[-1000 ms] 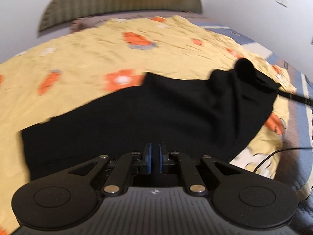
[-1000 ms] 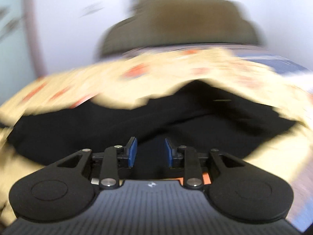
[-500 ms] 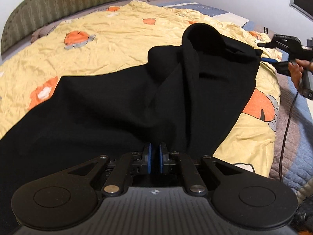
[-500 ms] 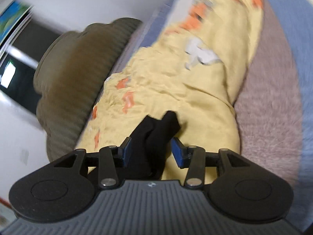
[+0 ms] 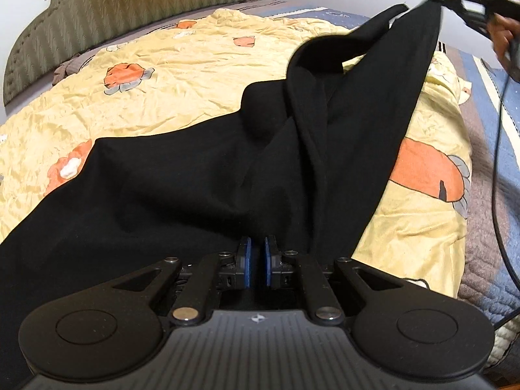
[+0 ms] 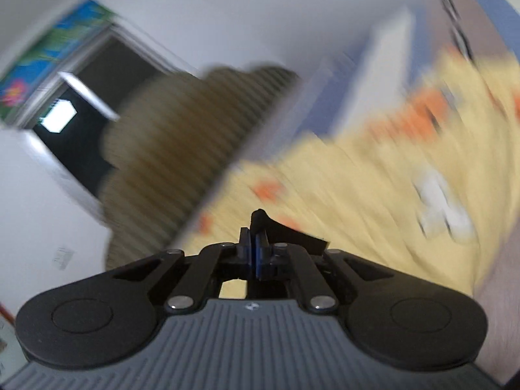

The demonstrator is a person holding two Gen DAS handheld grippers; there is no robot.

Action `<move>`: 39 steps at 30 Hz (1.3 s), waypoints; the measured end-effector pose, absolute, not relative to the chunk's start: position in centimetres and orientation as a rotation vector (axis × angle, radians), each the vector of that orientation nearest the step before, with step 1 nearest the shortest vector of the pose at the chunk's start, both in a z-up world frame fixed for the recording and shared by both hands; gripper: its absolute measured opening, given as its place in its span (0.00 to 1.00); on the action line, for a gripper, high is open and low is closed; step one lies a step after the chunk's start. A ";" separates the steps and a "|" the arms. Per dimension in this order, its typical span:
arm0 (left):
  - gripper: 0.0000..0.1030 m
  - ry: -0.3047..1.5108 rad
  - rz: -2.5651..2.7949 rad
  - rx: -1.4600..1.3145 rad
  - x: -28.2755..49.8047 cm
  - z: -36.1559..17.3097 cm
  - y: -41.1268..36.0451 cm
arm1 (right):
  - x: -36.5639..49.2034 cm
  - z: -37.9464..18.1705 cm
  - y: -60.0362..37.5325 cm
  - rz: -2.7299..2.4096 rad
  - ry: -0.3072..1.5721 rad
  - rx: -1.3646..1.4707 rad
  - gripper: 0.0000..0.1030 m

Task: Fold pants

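Yellow flowered bedding (image 5: 195, 74) covers the bed, and the black pants (image 5: 201, 178) lie across its near half, pinched at the near edge by the closed left gripper (image 5: 255, 261) and lifted off the right side by the right gripper (image 6: 253, 253), clamped on a corner. That small bite could slip if the cloth is stretched harder, dropping the lifted edge into a heap; toward the headboard (image 5: 130, 3) the bed lies open, while its right edge and a dangling cable (image 5: 497, 149) sit close.

Both hand-held grippers, left (image 5: 255, 261) and right (image 6: 253, 251), are clamped closed.

No readable text, label or number shows anywhere.
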State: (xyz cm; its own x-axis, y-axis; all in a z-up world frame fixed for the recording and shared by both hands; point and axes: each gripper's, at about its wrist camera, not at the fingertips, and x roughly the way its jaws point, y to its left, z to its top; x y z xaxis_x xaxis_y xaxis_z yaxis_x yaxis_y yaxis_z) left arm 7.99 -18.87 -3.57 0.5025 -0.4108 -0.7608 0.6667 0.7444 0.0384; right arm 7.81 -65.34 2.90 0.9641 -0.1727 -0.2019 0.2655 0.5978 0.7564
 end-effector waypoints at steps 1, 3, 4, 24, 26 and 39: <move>0.08 0.811 -0.667 0.342 8.0 -3.6 -18.8 | 7.2 3.8 -65.4 -0.263 0.098 0.868 0.05; 0.08 0.809 -0.669 0.332 8.0 -3.6 -18.8 | 6.3 3.5 -66.1 -0.321 0.145 0.829 0.04; 0.08 0.805 -0.669 0.336 8.0 -3.7 -18.8 | 6.2 2.4 -66.5 -0.381 0.215 0.815 0.04; 0.09 0.783 -0.667 0.359 7.4 -3.8 -18.9 | 17.9 0.3 -62.1 -0.373 0.416 0.798 0.35; 0.09 0.786 -0.672 0.348 7.5 -3.8 -18.8 | 21.6 -0.6 -62.6 -0.371 0.495 0.805 0.34; 0.11 0.790 -0.703 0.300 8.2 -3.8 -18.3 | 31.5 -2.2 -60.3 -0.512 0.783 0.595 0.41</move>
State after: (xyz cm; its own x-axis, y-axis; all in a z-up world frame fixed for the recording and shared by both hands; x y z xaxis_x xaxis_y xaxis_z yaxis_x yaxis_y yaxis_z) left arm 8.20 -18.34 -3.83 0.4952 -0.4625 -0.7354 0.6768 0.7361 -0.0072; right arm 31.46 -60.35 -2.16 0.6054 -0.2031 -0.7695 0.6232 0.7223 0.2997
